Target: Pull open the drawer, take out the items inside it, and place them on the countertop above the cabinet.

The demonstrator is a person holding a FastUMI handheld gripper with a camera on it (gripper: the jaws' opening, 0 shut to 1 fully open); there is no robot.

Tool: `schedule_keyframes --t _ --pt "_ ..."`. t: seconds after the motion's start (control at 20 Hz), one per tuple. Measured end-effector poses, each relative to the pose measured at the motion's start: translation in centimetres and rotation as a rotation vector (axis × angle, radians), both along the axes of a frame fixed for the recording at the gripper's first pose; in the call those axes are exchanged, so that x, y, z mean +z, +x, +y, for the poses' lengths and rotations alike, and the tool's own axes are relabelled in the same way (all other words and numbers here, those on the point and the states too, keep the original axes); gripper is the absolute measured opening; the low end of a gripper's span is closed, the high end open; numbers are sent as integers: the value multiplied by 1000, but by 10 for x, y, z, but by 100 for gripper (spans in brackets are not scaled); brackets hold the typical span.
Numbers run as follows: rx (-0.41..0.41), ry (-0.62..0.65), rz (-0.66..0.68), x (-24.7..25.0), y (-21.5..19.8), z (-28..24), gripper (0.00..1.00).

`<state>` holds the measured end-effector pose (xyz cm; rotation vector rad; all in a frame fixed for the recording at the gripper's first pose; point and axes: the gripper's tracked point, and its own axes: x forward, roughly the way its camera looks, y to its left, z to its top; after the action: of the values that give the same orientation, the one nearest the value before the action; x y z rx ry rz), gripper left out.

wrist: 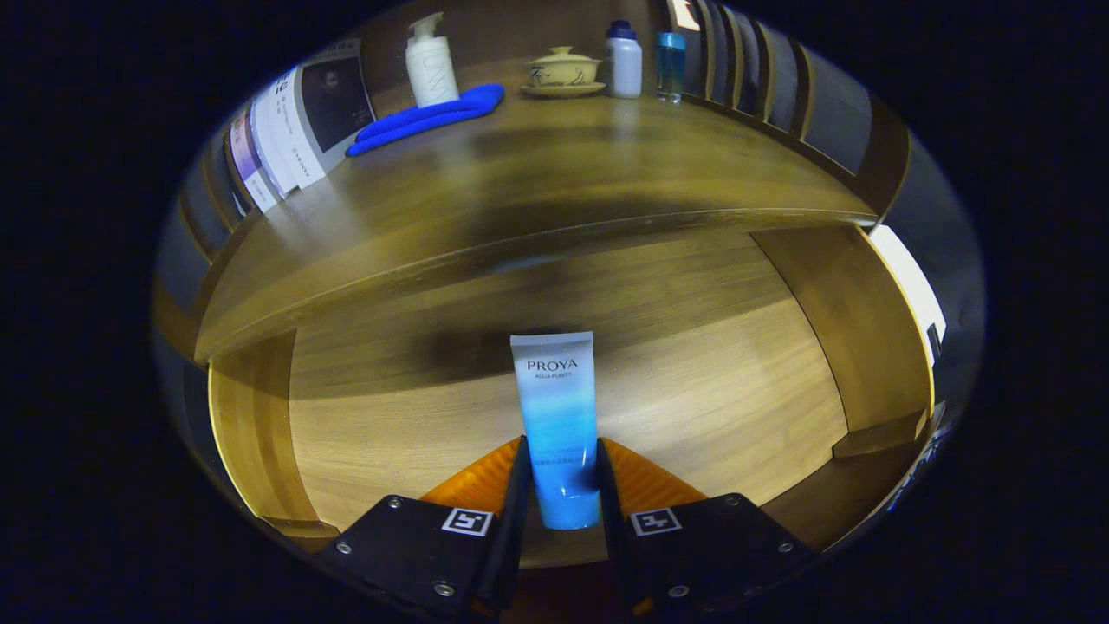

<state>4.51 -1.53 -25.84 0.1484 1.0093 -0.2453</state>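
Note:
A blue and white tube [557, 416] stands up between my two fingers, its cap end low between them and its flat crimped end pointing away. My gripper [560, 472] is shut on the tube, both fingers pressing its sides. Below and behind the tube lies the open wooden drawer [710, 390], its floor bare around the tube. The cabinet's countertop [537, 191] spreads beyond the drawer, its front edge curving just above the tube's far end.
On the countertop at the back stand a white pump bottle [431, 65] on a blue cloth [429, 117], a lidded tea bowl on a saucer [562, 71], a white bottle [623, 61] and a blue bottle [670, 65]. Printed sheets [299, 121] lean at the left.

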Motion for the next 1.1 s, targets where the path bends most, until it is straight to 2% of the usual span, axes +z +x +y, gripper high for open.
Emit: schedule_keyframes --t 0.55,0.65,1.1 --pt "54 -86 -127 53 -30 9 43" --pt "54 -70 -146 60 -36 14 43" --pt "99 -155 -282 123 -36 16 43"
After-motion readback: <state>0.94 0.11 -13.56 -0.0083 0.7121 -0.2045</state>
